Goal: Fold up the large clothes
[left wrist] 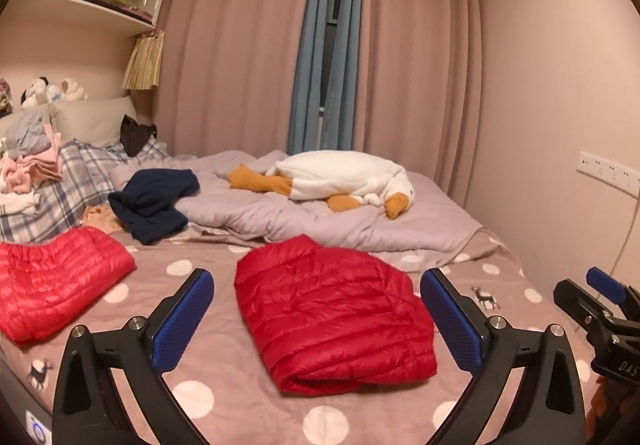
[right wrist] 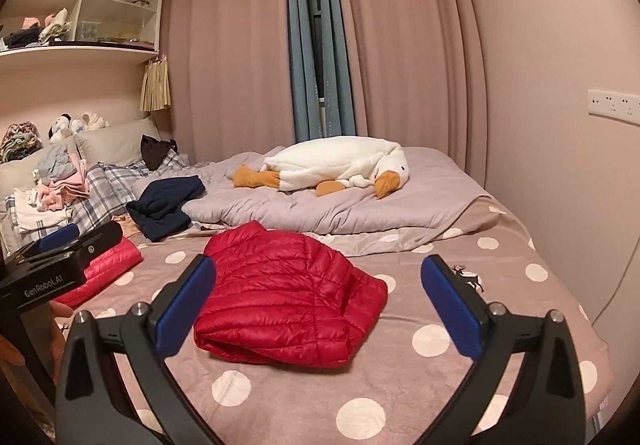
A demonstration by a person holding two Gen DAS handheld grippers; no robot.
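A folded red down jacket (left wrist: 336, 321) lies on the polka-dot bed sheet (left wrist: 192, 401), in front of both grippers; it also shows in the right wrist view (right wrist: 288, 297). A second folded red down jacket (left wrist: 56, 285) lies to its left, partly hidden behind the left gripper in the right wrist view (right wrist: 108, 265). My left gripper (left wrist: 316, 321) is open and empty, held just above the sheet near the jacket. My right gripper (right wrist: 316, 309) is open and empty too, to the right of the left one.
A dark navy garment (left wrist: 154, 201) lies crumpled behind the jackets. A white plush goose (left wrist: 344, 181) rests on a grey duvet (left wrist: 360, 221). A clothes pile (left wrist: 28, 165) and pillows sit far left. A wall with sockets (left wrist: 608, 173) borders the right.
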